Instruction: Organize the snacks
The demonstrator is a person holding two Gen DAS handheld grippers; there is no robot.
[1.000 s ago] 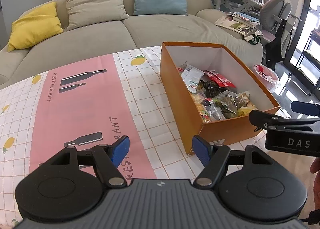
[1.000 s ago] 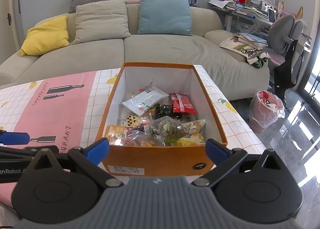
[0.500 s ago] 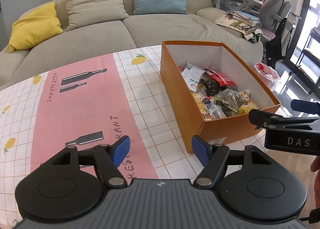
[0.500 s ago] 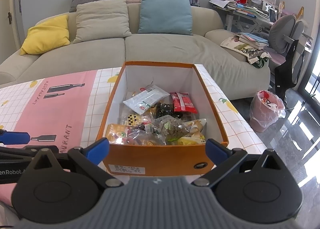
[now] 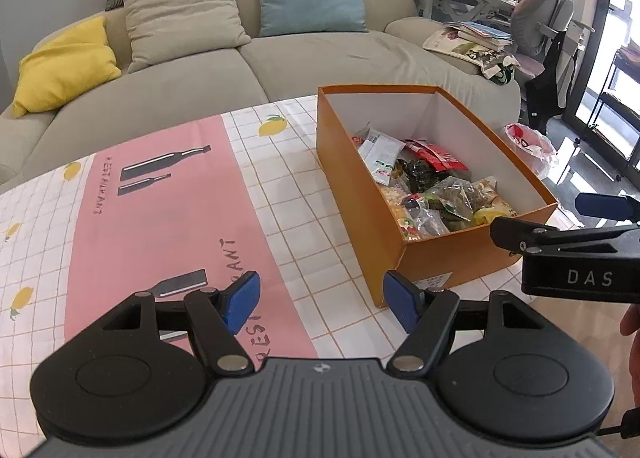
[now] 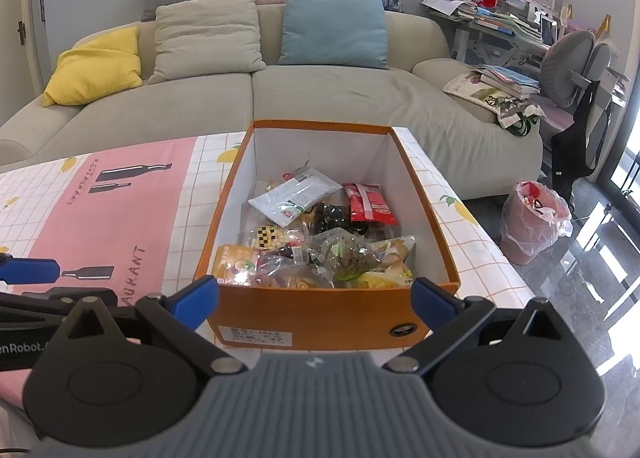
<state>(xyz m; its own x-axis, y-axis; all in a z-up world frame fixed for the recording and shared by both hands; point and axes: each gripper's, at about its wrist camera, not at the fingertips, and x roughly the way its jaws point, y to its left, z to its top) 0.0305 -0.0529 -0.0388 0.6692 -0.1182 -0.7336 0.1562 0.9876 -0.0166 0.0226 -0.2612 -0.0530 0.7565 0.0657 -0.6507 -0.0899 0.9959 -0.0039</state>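
Observation:
An orange cardboard box [image 6: 320,318] stands on the table and holds several snack packets [image 6: 320,246], among them a white packet [image 6: 298,196] and a red packet [image 6: 370,204]. The box also shows in the left wrist view [image 5: 448,258] with the snacks [image 5: 432,194] inside. My right gripper [image 6: 314,296] is open and empty, just in front of the box's near wall. My left gripper [image 5: 320,302] is open and empty over the tablecloth, left of the box's near corner. The right gripper's body shows in the left wrist view [image 5: 576,254].
The table wears a pink and white checked cloth [image 5: 160,218]. A beige sofa [image 6: 320,98] with cushions stands behind the table. A pink-bagged bin [image 6: 534,218] is on the floor at right. A cluttered desk and grey chair [image 6: 576,58] stand at the far right.
Both views have shifted very slightly; the box sits a touch higher in the right wrist view. Both grippers stay open and empty.

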